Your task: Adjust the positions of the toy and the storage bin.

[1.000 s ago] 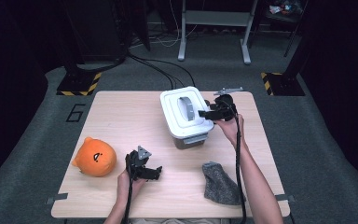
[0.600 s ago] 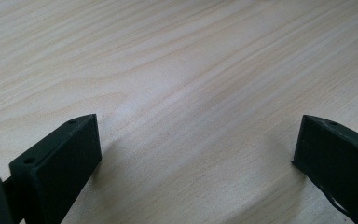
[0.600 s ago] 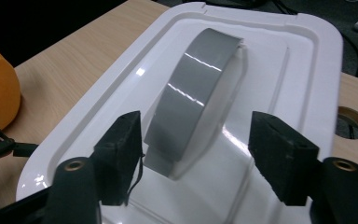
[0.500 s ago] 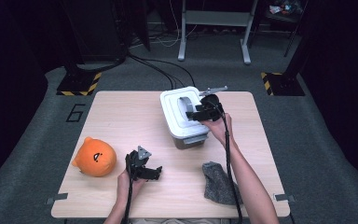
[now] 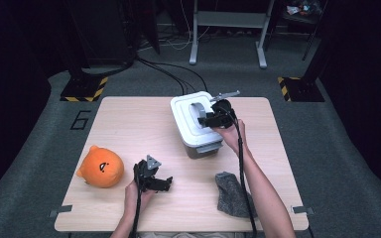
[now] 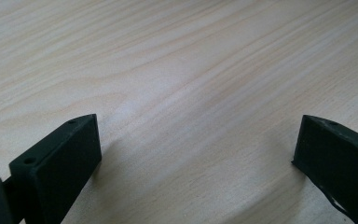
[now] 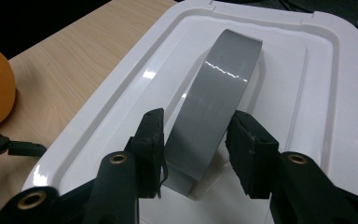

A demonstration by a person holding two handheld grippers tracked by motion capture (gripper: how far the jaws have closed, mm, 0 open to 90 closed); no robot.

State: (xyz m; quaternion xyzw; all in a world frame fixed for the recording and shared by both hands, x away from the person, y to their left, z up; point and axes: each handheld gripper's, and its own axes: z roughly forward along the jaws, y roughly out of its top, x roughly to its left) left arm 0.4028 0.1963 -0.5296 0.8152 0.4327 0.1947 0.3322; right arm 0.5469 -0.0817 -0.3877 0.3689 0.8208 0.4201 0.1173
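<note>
A white lidded box (image 5: 184, 130) stands at the table's far middle, with a grey strap handle (image 7: 219, 88) arching over its lid (image 7: 307, 93). My right gripper (image 5: 206, 119) reaches over the lid from the right. In the right gripper view its jaws have just been closing and straddle the handle (image 5: 198, 108). The pads (image 7: 151, 140) stand close on both sides, a thin gap showing at each, so my right gripper (image 7: 195, 126) is open. My left gripper (image 5: 166, 184) rests open near the front edge, with bare wood between the jaws of my left gripper (image 6: 196, 154).
An orange plush toy (image 5: 100, 167) lies at the front left of the wooden table (image 5: 129, 129). A grey cloth (image 5: 232, 195) lies at the front right beside the right forearm. Dark stands and cables sit on the floor beyond the table.
My right gripper moved left from the box's right side onto the lid and its jaws narrowed around the grey handle. The left gripper stayed put.
</note>
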